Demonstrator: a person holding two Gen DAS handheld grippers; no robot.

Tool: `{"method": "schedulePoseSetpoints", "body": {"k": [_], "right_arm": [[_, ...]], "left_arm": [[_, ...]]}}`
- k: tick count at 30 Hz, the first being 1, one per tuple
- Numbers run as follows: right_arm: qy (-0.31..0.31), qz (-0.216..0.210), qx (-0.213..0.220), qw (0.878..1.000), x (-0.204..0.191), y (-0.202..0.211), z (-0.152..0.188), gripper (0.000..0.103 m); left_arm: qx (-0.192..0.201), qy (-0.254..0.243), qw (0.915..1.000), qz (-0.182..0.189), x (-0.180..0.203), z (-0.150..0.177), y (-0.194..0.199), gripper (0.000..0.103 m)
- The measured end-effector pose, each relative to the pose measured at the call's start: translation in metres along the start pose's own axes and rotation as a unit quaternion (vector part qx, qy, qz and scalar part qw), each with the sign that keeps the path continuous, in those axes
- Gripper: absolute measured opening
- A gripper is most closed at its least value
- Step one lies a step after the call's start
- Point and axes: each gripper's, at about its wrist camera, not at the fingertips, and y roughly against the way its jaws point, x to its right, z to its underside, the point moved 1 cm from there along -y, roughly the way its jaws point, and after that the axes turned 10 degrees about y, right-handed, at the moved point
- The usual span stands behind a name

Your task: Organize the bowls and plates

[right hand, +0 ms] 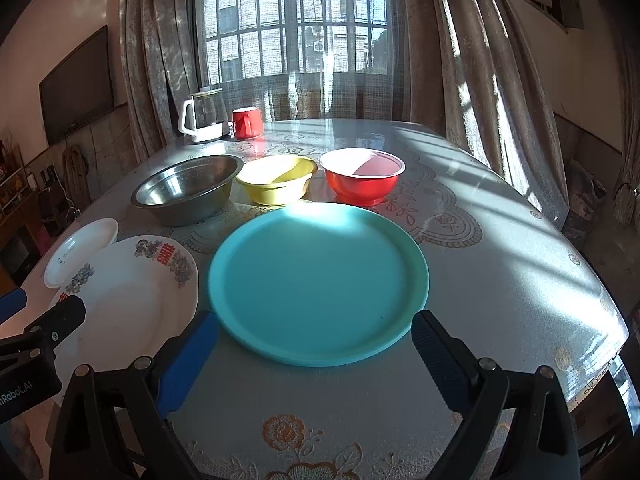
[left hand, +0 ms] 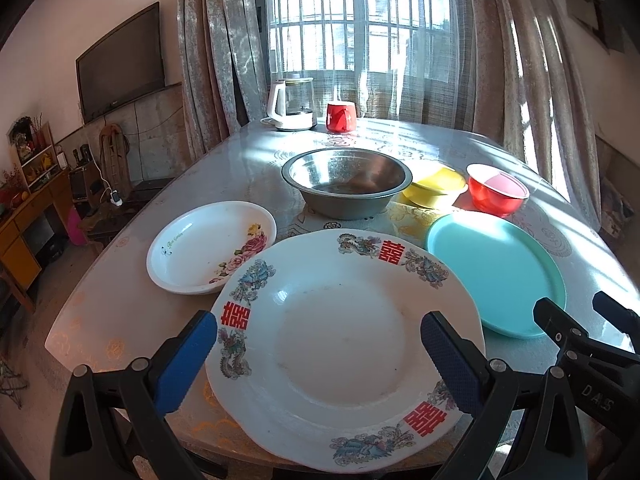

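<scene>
Plates lie at the table's [right hand: 500, 280] near edge: dragon-patterned plate [left hand: 340, 360] between the spread fingers of the left gripper [left hand: 320, 356], teal plate [right hand: 318, 280] before the right gripper [right hand: 316, 356], likewise spread. Steel bowl [left hand: 346, 188], yellow bowl [right hand: 276, 180] and red bowl [right hand: 362, 182] stand behind; floral dish [left hand: 200, 252] left.

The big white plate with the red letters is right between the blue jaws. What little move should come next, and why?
Probably ease the left gripper forward and down to the near rim of the big white plate, then close. Its jaws stand open and empty over the plate, which lies flat on the table. The right gripper hangs open at the teal plate, also holding nothing.
</scene>
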Motion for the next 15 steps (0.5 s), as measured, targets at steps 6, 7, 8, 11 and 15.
{"method": "schedulePoseSetpoints", "body": {"k": [6, 7, 8, 11, 15], "right_arm": [[-0.003, -0.004, -0.002, 1.0, 0.0009, -0.0007, 0.0016, 0.099], [-0.003, -0.005, -0.002, 1.0, 0.001, -0.0007, 0.0016, 0.099], [-0.003, -0.006, -0.001, 1.0, 0.0009, -0.0004, 0.0016, 0.099], [-0.002, -0.008, 0.0, 1.0, 0.0003, 0.0001, 0.0018, 0.099], [-0.001, -0.01, 0.0, 1.0, -0.0002, -0.0005, 0.0018, 0.099]], "left_arm": [[-0.002, -0.001, 1.0, 0.001, 0.0009, 0.0009, 0.0004, 0.103], [-0.002, -0.001, 1.0, 0.0, 0.002, 0.0007, -0.0002, 0.103], [-0.002, -0.002, 1.0, 0.0, 0.0023, 0.0009, -0.0001, 0.103], [-0.003, -0.002, 1.0, 0.001, 0.0031, 0.0015, 0.0003, 0.103], [-0.003, -0.003, 1.0, 0.002, 0.0038, 0.0013, 0.0008, 0.103]]}}
